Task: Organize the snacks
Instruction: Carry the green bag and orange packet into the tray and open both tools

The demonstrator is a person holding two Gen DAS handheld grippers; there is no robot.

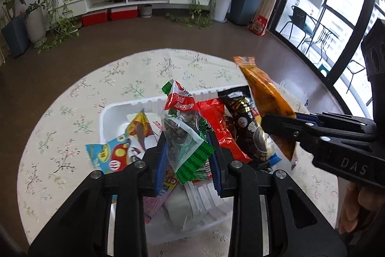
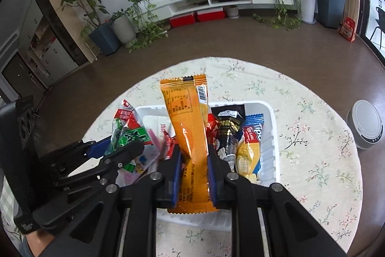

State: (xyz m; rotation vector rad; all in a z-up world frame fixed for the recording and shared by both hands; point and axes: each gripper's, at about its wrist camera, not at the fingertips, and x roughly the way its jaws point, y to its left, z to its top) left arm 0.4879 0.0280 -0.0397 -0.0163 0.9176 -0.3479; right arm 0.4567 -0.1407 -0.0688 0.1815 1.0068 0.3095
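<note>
Left gripper [image 1: 189,158] clamping a green-edged seed packet [image 1: 185,136] above the white tray [image 1: 113,112], right gripper [image 2: 193,172] pinching an orange snack bar [image 2: 190,127] upright over it, other packets seemingly leaning inside, floral tablecloth [image 2: 312,160] lying beneath.

Both wrist cameras are looking steeply down along their own fingers, very near the white tray [image 1: 115,110] [image 2: 272,127] on the round floral table [image 1: 60,127] [image 2: 312,136]. The 2 views are sharing that tray, the table's far edge and the TV wall behind; each is also catching the other gripper.
</note>
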